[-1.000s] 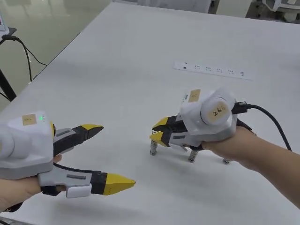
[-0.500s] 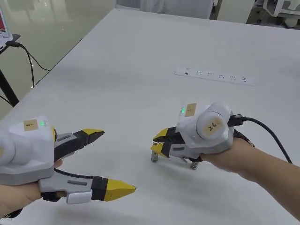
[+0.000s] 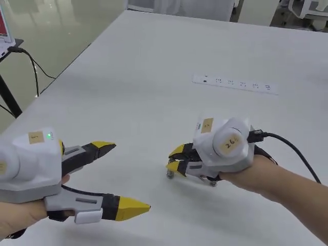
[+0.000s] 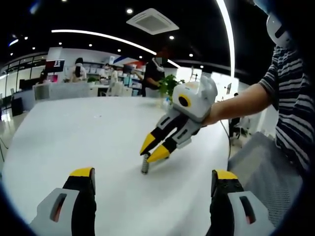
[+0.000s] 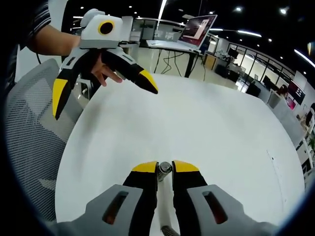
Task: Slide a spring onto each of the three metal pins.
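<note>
While right gripper (image 3: 175,159) clamps spring (image 5: 164,169) on table (image 3: 128,77), left gripper (image 3: 127,177) hovers nearby, jaws wide apart; power strip (image 3: 236,83) lies well beyond both.

Likely open-plan office: long white table (image 3: 154,66), mesh chair (image 5: 29,128), screen (image 5: 198,29), ceiling air vent (image 4: 150,20).
</note>
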